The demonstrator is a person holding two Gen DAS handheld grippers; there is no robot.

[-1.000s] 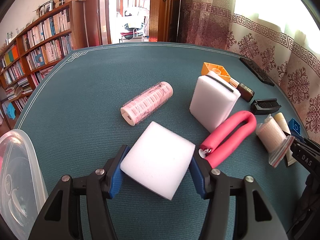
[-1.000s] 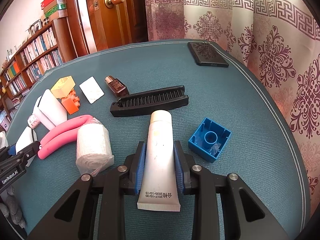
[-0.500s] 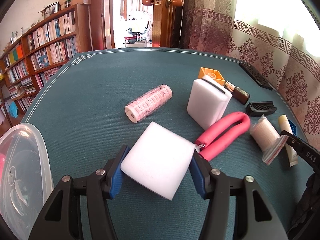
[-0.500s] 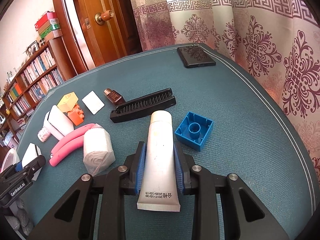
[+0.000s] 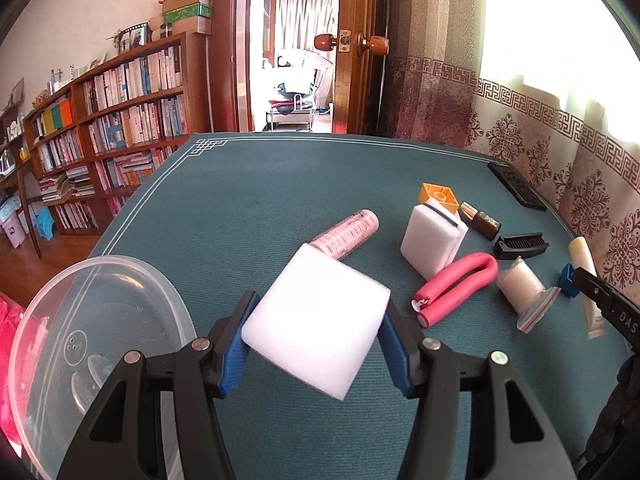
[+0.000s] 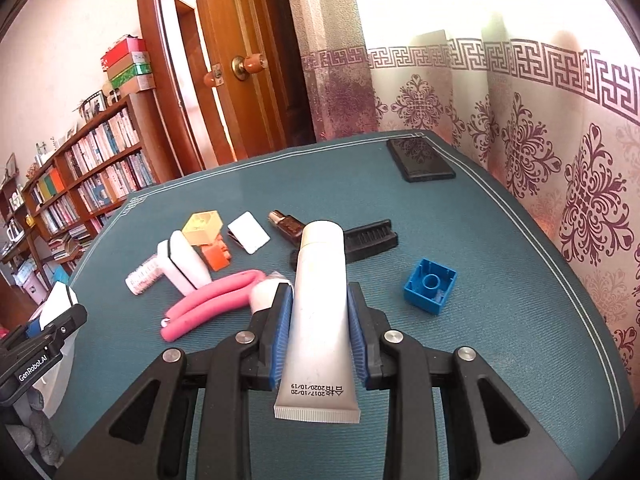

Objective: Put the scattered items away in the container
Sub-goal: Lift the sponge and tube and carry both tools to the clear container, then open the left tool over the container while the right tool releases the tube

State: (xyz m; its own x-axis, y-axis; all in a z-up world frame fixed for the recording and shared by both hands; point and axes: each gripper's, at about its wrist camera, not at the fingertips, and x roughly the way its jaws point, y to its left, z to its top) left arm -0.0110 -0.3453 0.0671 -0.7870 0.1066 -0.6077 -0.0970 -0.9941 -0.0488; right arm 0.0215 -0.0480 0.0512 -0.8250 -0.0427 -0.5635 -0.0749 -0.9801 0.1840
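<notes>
My left gripper (image 5: 316, 322) is shut on a white sponge block (image 5: 316, 320), held above the green tablecloth just right of a clear plastic container (image 5: 80, 340). My right gripper (image 6: 320, 316) is shut on a white cream tube (image 6: 320, 308), lifted off the table with its crimped end toward the camera. Scattered on the cloth lie a pink hair roller (image 5: 352, 234), a second white sponge (image 5: 434, 240), a bent pink foam curler (image 5: 460, 286), a black comb (image 6: 370, 238), a blue brick (image 6: 430, 286) and a gauze roll (image 5: 522, 290).
An orange brick (image 5: 438, 196), a small brown bottle (image 5: 480, 220), a white card (image 6: 248, 232) and a black flat case (image 6: 420, 160) lie toward the far right. The table edge runs along a patterned curtain (image 6: 560, 160). A bookshelf (image 5: 120, 140) stands left.
Both grippers have risen with their loads. The left one has swung left, bringing more of the clear container into view. The right one lifted the tube clear of the comb and blue brick.
</notes>
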